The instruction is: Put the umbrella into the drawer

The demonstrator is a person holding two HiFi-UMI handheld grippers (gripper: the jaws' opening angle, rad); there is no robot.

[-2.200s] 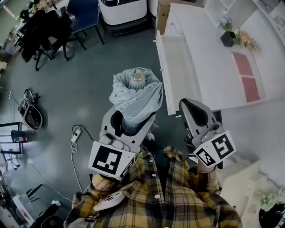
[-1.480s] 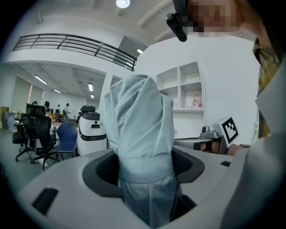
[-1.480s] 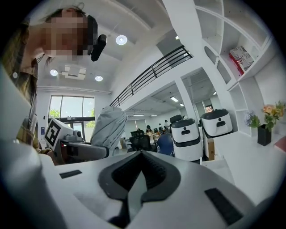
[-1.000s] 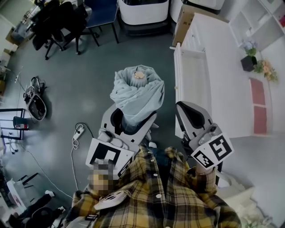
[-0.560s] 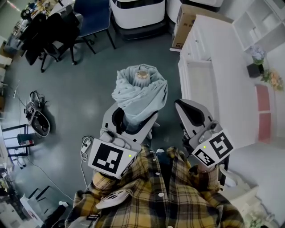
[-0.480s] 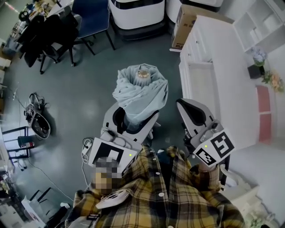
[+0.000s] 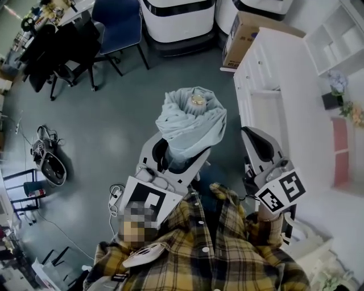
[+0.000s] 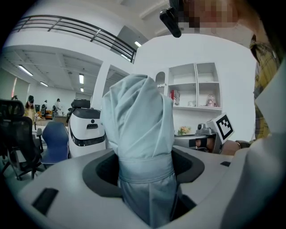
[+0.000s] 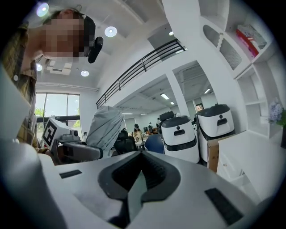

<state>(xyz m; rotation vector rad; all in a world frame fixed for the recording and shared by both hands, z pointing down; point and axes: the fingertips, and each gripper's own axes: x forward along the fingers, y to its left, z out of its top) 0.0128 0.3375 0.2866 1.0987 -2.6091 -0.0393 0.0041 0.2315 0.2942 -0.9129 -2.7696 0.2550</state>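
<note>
A pale blue folded umbrella (image 7: pixel 191 122) stands upright, its tan tip pointing at the camera in the head view. My left gripper (image 7: pixel 178 156) is shut on the umbrella's lower part, and the fabric (image 8: pixel 139 147) bulges above the jaws in the left gripper view. My right gripper (image 7: pixel 254 138) is shut with nothing in it, right of the umbrella and next to the white cabinet. The open white drawer (image 7: pixel 267 113) juts from the cabinet just beyond the right gripper. In the right gripper view the umbrella (image 9: pixel 105 125) shows at the left, and the right gripper (image 9: pixel 137 175) has its jaws together.
A white cabinet (image 7: pixel 296 74) with a small potted plant (image 7: pixel 331 99) fills the right side. Two white machines (image 7: pixel 176 17), a cardboard box (image 7: pixel 245 35), a blue chair (image 7: pixel 116 20) and black chairs (image 7: pixel 54 48) stand at the back. Cables and a power strip (image 7: pixel 114 197) lie on the grey floor.
The person has stepped forward, so the cabinet and drawer now sit closer beside the right gripper. The umbrella stays held upright in the left gripper; the right stays shut.
</note>
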